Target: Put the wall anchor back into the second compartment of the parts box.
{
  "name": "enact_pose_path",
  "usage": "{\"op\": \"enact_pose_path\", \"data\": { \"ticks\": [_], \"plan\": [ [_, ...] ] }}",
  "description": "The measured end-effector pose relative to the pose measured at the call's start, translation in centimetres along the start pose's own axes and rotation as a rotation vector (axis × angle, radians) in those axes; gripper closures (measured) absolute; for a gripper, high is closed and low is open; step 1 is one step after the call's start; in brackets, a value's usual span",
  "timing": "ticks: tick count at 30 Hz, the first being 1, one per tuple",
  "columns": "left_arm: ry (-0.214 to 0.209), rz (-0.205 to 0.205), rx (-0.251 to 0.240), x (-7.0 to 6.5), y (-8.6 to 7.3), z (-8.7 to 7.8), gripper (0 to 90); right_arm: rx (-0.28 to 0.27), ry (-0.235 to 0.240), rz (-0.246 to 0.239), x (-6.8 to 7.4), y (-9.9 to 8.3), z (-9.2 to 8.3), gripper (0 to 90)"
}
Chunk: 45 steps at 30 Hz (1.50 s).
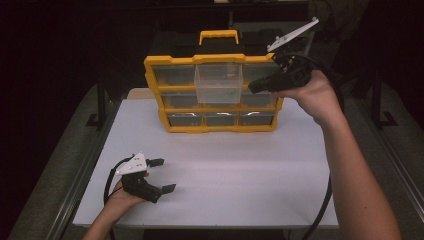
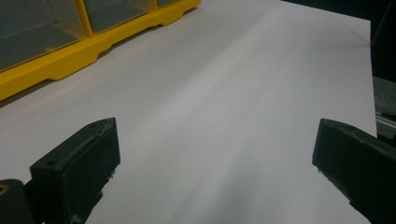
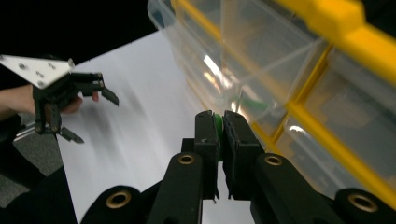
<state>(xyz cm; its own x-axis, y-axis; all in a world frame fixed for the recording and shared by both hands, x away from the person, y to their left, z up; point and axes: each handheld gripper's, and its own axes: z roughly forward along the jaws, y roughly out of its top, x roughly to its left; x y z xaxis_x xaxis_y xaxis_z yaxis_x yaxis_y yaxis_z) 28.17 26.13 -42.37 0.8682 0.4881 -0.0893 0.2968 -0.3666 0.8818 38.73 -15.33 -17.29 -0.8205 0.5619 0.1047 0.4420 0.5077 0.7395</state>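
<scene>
A yellow organizer (image 1: 212,58) with clear drawers stands upright at the back of the white table (image 1: 220,170). One clear drawer (image 1: 218,82) juts out of its top row, with small green bits inside. My right gripper (image 1: 252,87) hovers at that drawer's right side. In the right gripper view its jaws (image 3: 219,116) are shut on a small green piece (image 3: 217,123), beside the clear drawer (image 3: 224,42). My left gripper (image 1: 165,175) rests low at the front left, open, with nothing between its jaws (image 2: 215,140).
A black and yellow case (image 1: 218,40) stands behind the organizer. Bare white tabletop (image 2: 233,70) stretches between the left gripper and the organizer's base (image 2: 70,56). Metal rails (image 1: 75,185) run along both sides of the table. Cables trail from both grippers.
</scene>
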Motion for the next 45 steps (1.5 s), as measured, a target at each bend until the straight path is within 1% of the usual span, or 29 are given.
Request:
{"op": "enact_pose_path", "data": {
  "ticks": [4, 7, 9, 13, 14, 15, 18, 20, 21, 22, 23, 24, 26, 27, 29, 31, 32, 34, 35, 36, 37, 39, 41, 43, 45],
  "plan": [
    [0.000, 0.000, 0.000, 0.0, 0.0, 0.0, 0.7, -0.015, -0.003, -0.004, -0.1, 1.3, -0.4, 84.0],
    [0.000, 0.002, 0.002, 0.0, 0.0, -0.1, 0.8, -0.024, -0.008, -0.009, -0.2, 2.1, -0.4, 84.0],
    [-0.001, -0.006, 0.001, 0.0, 0.0, -0.1, 0.7, -0.027, -0.005, -0.009, -0.2, 2.6, -0.3, 84.0],
    [0.001, 0.009, 0.011, 0.1, 0.0, -0.2, 0.8, -0.026, -0.009, -0.019, -0.3, 3.5, 0.4, 83.9],
    [-0.001, -0.003, 0.003, 0.0, 0.0, -0.1, 0.8, -0.024, -0.010, -0.023, -0.3, 3.7, 0.6, 83.9],
    [-0.001, 0.000, 0.005, 0.0, 0.1, -0.1, 0.7, -0.021, -0.007, -0.022, -0.3, 3.9, 0.8, 83.9],
    [-0.002, 0.000, 0.005, 0.1, 0.1, -0.2, 0.8, -0.004, -0.010, -0.038, -0.3, 4.5, 1.7, 83.6],
    [-0.001, 0.000, 0.005, 0.1, 0.1, -0.2, 0.8, 0.006, -0.015, -0.038, -0.2, 4.6, 2.1, 83.6],
    [-0.002, -0.001, 0.001, 0.1, 0.1, -0.2, 0.8, 0.012, -0.021, -0.048, -0.3, 4.7, 2.3, 83.4],
    [-0.002, -0.002, 0.000, 0.0, 0.1, -0.2, 0.8, 0.014, -0.025, -0.039, -0.3, 4.7, 2.5, 83.3],
    [-0.002, -0.002, 0.000, 0.0, 0.1, -0.2, 0.8, 0.013, -0.028, -0.039, -0.4, 4.7, 2.5, 81.2],
    [-0.001, -0.004, -0.001, 0.0, 0.1, -0.2, 0.7, 0.005, -0.035, -0.041, -0.4, 4.7, 2.6, 76.1],
    [0.000, -0.005, 0.000, 0.0, 0.1, -0.2, 0.8, -0.009, -0.049, -0.044, -0.4, 4.7, 2.5, 70.3],
    [0.000, -0.005, 0.001, 0.0, 0.1, -0.2, 0.8, -0.016, -0.052, -0.045, -0.4, 4.6, 2.3, 67.8],
    [-0.001, -0.006, 0.003, 0.0, 0.1, -0.2, 0.8, -0.031, -0.052, -0.033, -0.4, 4.5, 2.0, 62.3],
    [-0.001, -0.005, 0.006, 0.0, 0.1, -0.2, 0.7, -0.043, -0.055, -0.036, -0.4, 4.2, 1.6, 56.7],
    [-0.002, -0.018, -0.003, 0.0, 0.0, -0.1, 0.8, -0.051, -0.060, -0.031, -0.4, 4.0, 1.5, 52.9],
    [-0.003, -0.018, 0.004, 0.0, 0.0, -0.2, 0.8, -0.077, -0.088, -0.041, -0.3, 3.3, 1.1, 45.5],
    [-0.001, -0.005, 0.007, 0.1, 0.1, -0.2, 0.8, -0.087, -0.105, -0.037, -0.2, 3.0, 0.9, 42.5],
    [-0.002, -0.009, 0.006, 0.0, 0.1, -0.1, 0.8, -0.092, -0.113, -0.031, 0.0, 2.6, 0.9, 41.3],
    [-0.005, -0.007, 0.009, 0.0, 0.1, -0.2, 0.8, -0.093, -0.119, -0.036, 0.0, 2.3, 0.8, 39.8],
    [-0.006, -0.004, 0.017, 0.0, 0.1, -0.2, 0.8, -0.103, -0.124, -0.030, 0.1, 1.4, 0.8, 35.2],
    [-0.007, 0.002, 0.030, 0.1, 0.1, -0.2, 0.7, -0.115, -0.117, -0.021, 0.2, 0.5, 0.8, 31.3],
    [-0.009, 0.001, 0.031, 0.0, 0.1, -0.1, 0.8, -0.127, -0.117, -0.015, 0.3, -0.5, 1.0, 26.8],
    [-0.012, 0.004, 0.031, 0.1, 0.1, -0.1, 0.7, -0.141, -0.107, -0.018, 0.5, -1.8, 1.3, 22.7]
  ]
}}
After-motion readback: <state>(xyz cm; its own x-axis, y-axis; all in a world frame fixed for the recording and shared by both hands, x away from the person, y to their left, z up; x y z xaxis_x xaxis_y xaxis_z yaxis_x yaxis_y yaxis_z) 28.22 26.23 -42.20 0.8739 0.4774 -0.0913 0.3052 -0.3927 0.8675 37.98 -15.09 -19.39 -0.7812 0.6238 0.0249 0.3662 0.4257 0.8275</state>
